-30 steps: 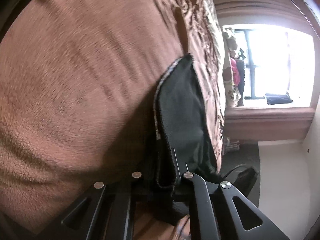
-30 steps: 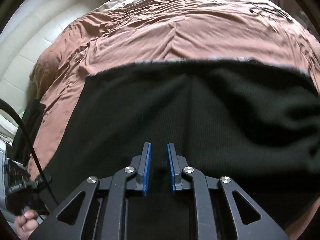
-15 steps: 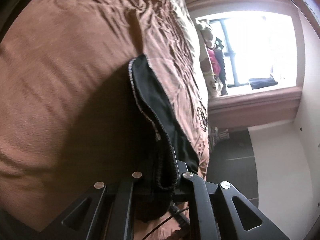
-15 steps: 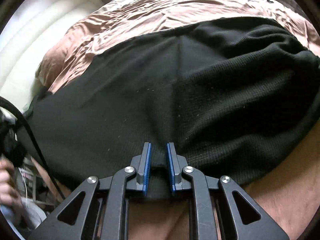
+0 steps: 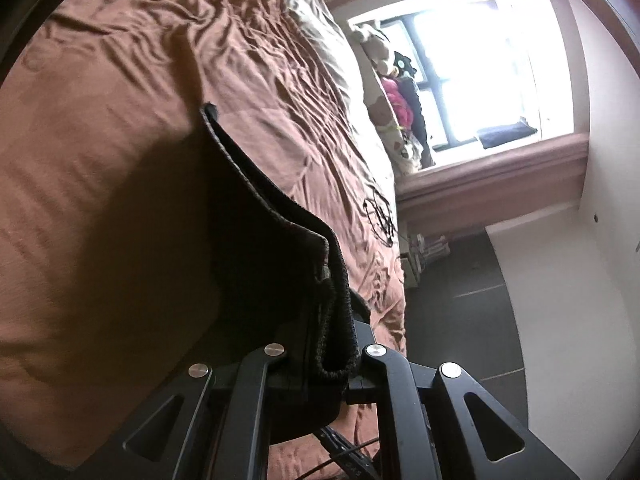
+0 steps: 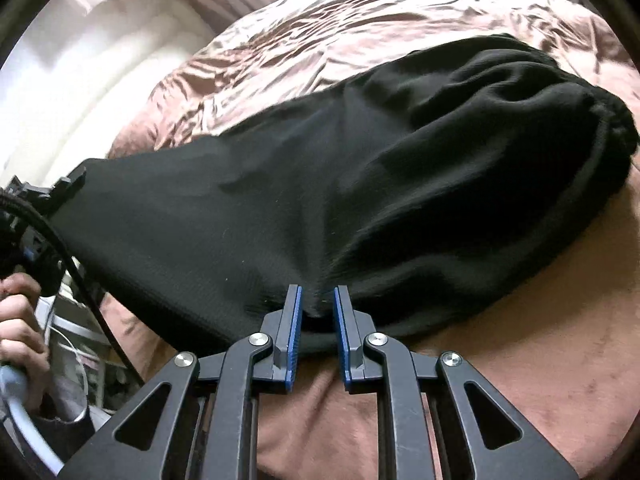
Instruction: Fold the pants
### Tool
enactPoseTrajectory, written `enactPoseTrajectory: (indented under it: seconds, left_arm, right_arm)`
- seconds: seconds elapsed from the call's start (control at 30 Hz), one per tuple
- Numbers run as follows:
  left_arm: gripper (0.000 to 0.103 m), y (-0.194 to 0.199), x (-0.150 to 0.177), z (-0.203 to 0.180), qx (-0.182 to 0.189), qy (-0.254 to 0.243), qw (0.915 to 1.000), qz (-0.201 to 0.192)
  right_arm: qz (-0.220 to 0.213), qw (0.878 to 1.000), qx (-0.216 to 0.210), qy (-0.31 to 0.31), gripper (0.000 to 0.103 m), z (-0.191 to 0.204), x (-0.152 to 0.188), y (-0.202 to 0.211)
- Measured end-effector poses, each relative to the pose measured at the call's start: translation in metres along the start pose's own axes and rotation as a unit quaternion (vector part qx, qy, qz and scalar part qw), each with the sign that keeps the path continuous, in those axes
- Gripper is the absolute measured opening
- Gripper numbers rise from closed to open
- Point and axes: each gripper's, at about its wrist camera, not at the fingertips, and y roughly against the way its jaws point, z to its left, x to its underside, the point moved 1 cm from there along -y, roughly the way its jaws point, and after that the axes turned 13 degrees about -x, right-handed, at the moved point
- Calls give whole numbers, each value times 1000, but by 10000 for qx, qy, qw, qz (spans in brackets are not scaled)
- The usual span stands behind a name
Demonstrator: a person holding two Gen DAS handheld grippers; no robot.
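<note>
Black knit pants hang stretched above a brown bedspread, held up at two places. My right gripper is shut on the near edge of the cloth, which bunches between its blue pads. Off to the left in the right wrist view, the other gripper clamps the far corner, with a hand on its handle. In the left wrist view the pants show edge-on as a dark fold with a ribbed hem, and my left gripper is shut on that hem.
The brown bedspread is creased, with a black embroidered mark near its edge. A bright window with stuffed toys on the sill stands beyond the bed. Dark tiled floor and a white wall lie beside it.
Both grippers have lifted the pants off the bed. In the right wrist view the cloth has swung up and across; the left view has risen and rolled, and more of the room shows.
</note>
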Motion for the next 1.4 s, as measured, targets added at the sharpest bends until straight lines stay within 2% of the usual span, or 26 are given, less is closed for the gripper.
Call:
enactPoseTrajectory:
  seconds: [0.4, 0.5, 0.57, 0.67, 0.93, 1.2, 1.4]
  left_arm:
    - [10, -47, 19, -89, 114, -760, 9965, 332]
    - [10, -63, 26, -111, 88, -961, 9944, 436]
    - [10, -74, 31, -123, 90, -1073, 9928, 517]
    - [10, -92, 39, -140, 98, -1227, 9901, 673]
    - [10, -140, 69, -181, 242, -1580, 9804, 1149]
    - [10, -185, 106, -202, 258, -1780, 9702, 1625]
    - [10, -221, 133, -200, 204, -1760, 9637, 2000]
  right_arm:
    - [-667, 9973, -138, -282, 14, -33, 14, 76]
    - [-788, 9960, -177, -391, 21, -40, 21, 91]
    - [-909, 9946, -218, -453, 30, -44, 25, 102]
    - [-1103, 9925, -196, -483, 39, -49, 33, 118]
    - [-1432, 9869, -68, -746, 41, -72, 48, 153]
    - [-1542, 9840, 60, -894, 41, -79, 53, 176]
    - [-1576, 9820, 215, -1020, 41, -86, 57, 192]
